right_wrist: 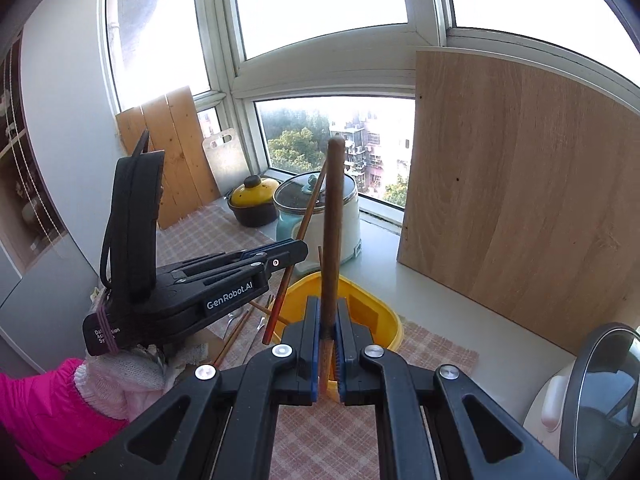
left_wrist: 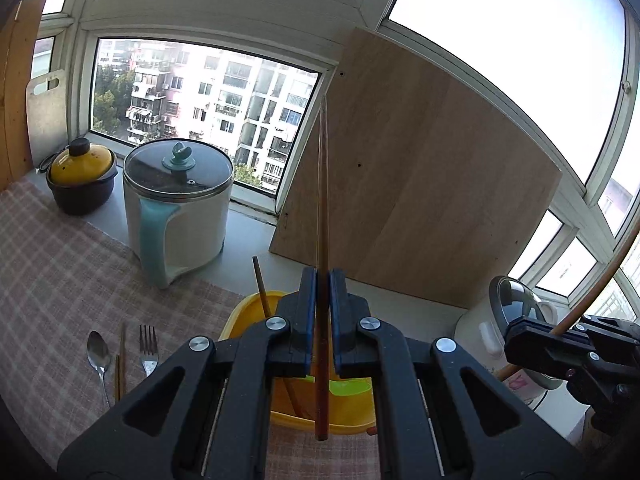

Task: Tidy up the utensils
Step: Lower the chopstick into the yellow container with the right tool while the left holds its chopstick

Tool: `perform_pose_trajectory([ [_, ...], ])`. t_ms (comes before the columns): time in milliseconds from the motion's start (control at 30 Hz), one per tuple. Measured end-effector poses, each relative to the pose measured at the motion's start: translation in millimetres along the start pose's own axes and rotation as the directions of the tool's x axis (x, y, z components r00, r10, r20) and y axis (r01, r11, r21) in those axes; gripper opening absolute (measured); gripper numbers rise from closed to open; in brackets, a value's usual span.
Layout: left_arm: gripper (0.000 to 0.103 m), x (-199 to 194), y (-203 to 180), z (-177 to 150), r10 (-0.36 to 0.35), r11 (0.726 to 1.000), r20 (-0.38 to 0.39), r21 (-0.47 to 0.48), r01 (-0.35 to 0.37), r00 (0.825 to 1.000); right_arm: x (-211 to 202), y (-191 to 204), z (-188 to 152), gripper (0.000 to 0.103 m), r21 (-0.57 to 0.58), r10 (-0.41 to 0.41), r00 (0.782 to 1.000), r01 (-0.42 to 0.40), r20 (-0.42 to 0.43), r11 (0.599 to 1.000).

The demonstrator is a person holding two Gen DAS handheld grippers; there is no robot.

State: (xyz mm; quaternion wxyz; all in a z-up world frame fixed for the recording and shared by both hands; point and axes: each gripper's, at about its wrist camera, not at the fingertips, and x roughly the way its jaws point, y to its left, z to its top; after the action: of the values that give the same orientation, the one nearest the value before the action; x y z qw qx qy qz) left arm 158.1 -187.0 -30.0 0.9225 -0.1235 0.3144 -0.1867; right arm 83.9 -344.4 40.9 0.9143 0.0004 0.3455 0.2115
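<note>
Clutter around the yellow bin (left_wrist: 256, 312) is the main constraint. Left gripper (left_wrist: 323, 276) is clamped on a dark red-brown chopstick (left_wrist: 322, 200), held roughly upright, lower end hanging at the bin's near rim, tip pointing up toward the window. Right gripper (right_wrist: 328, 312) is pinched on a second brown chopstick (right_wrist: 334, 216), also near upright, directly above the bin (right_wrist: 384, 316). One more stick (left_wrist: 262, 286) already leans inside the bin. Left of the bin, flat on the checked cloth (left_wrist: 60, 248): spoon (left_wrist: 99, 354), a chopstick pair (left_wrist: 120, 360), fork (left_wrist: 148, 346), side by side, apart from the bin. Behind-left of the bin: white-and-teal electric pot (left_wrist: 180, 208) with glass lid; farther left, a dark casserole with yellow lid (left_wrist: 82, 172). Behind-right of the bin: large wooden board (left_wrist: 420, 168) leaning on the window frame, its lower edge on the sill close to the bin's back. Right of the bin: white cooker with glass lid (left_wrist: 516, 312). In the right wrist view the left gripper body (right_wrist: 224, 280) sits just left of the bin, its stick crossing over the bin's left rim, close to the right gripper's stick. Open room: bare sill strip between bin and board, and cloth in front of the bin.
</note>
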Motion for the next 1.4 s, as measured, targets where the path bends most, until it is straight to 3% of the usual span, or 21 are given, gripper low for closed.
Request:
perform_pose_trajectory([
  [467, 0.004, 14, 0, -5, 0.037, 0.999, 0.019, 0.012, -0.037, 0.999, 26, -20, 26, 0.004, -0.008, -0.050, 0.998, 0.050, 0.023, 0.999],
  [833, 0.004, 17, 1, -13, 0.042, 0.999, 0.021, 0.018, -0.043, 0.999, 61, -33, 18, 0.004, -0.015, -0.082, 0.996, 0.081, -0.046, 0.997],
  [1400, 0.004, 26, 5, -23, 0.030, 0.999, 0.006, 0.013, -0.031, 1.000, 75, -46, 3, 0.004, 0.027, -0.074, 0.993, 0.077, -0.094, 0.997],
])
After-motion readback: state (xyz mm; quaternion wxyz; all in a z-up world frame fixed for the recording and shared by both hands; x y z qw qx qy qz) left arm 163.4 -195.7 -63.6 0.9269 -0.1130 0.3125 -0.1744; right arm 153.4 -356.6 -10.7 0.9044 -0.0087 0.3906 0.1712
